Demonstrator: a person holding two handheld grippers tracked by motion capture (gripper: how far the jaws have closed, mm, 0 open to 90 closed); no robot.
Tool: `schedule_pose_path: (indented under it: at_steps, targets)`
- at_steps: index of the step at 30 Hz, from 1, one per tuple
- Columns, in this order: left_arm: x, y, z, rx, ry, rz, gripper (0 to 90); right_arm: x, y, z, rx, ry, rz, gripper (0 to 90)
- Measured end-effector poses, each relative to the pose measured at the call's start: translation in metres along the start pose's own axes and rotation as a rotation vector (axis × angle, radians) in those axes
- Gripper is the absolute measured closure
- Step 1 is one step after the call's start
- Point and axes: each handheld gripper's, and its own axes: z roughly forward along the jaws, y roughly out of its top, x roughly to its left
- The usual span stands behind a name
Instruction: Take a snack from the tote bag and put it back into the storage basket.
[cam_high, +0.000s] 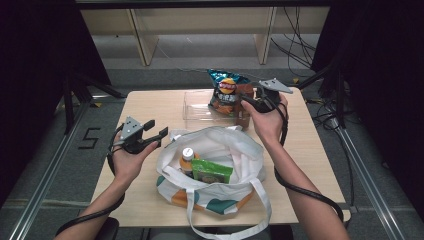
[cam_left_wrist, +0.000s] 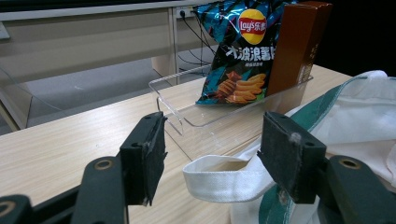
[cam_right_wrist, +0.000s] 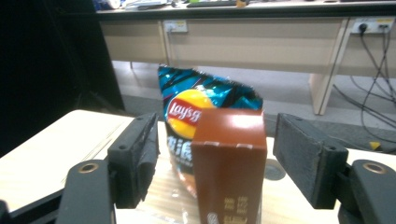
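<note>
A brown carton (cam_right_wrist: 229, 163) stands upright in a clear plastic bin (cam_high: 200, 107) at the table's far side. A blue Lay's chip bag (cam_right_wrist: 201, 102) leans just behind it. My right gripper (cam_right_wrist: 215, 149) is open and straddles the carton's top, with a gap on each side of it. In the high view the right gripper (cam_high: 248, 102) sits at the bin's right end. My left gripper (cam_left_wrist: 212, 140) is open by the white tote bag (cam_high: 220, 150), with the bag's handle (cam_left_wrist: 219, 177) lying below its jaws and not gripped. The left gripper (cam_high: 157, 127) is just left of the bag.
The tote bag holds a bottle with a white cap (cam_high: 187, 154) and a green packet (cam_high: 212, 172). Its straps hang over the table's near edge. The wooden table (cam_high: 150, 102) has bare room at its left and right. Desks and cables lie beyond it.
</note>
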Motion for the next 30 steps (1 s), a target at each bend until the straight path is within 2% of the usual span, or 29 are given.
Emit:
schedule_pose_path:
  at_steps: [4, 7, 9, 11, 12, 13, 15, 17, 18, 21, 30]
  targets:
    - [0.000, 0.000, 0.000, 0.001, 0.001, -0.002, 39.7, 0.001, -0.003, -0.010, 0.014, 0.022, -0.008, 39.7]
    - [0.000, -0.001, 0.001, 0.007, -0.002, 0.004, 39.6, 0.001, -0.006, -0.018, 0.021, 0.048, -0.031, 45.2]
    - [0.000, 0.000, 0.001, 0.006, -0.002, 0.006, 39.7, 0.004, -0.007, -0.023, 0.032, 0.067, -0.012, 47.9]
    - [-0.001, 0.000, 0.000, 0.003, -0.001, 0.002, 39.6, 0.005, -0.010, -0.028, 0.027, 0.086, -0.029, 51.0]
    - [0.000, 0.000, 0.001, 0.002, -0.002, 0.003, 39.6, 0.004, -0.010, -0.030, 0.033, 0.092, -0.054, 52.1]
    - [0.000, -0.001, 0.000, 0.004, -0.002, 0.004, 39.6, 0.006, -0.011, -0.034, 0.039, 0.097, -0.033, 53.4]
    - [0.000, -0.001, 0.001, 0.005, -0.002, 0.005, 39.6, 0.007, -0.014, -0.039, 0.036, 0.118, -0.058, 55.1]
    - [0.000, -0.001, 0.001, 0.005, -0.002, 0.001, 39.6, 0.009, -0.015, -0.044, 0.049, 0.140, -0.059, 57.3]
    - [0.000, -0.001, 0.001, 0.005, -0.003, 0.003, 39.6, 0.010, -0.017, -0.047, 0.057, 0.151, -0.043, 58.7]
    - [0.000, -0.001, 0.001, 0.006, -0.003, 0.002, 39.6, 0.011, -0.021, -0.053, 0.056, 0.172, -0.074, 61.0]
    - [0.001, -0.004, 0.001, 0.008, -0.003, -0.006, 39.6, 0.014, -0.032, -0.071, 0.072, 0.244, -0.075, 67.1]
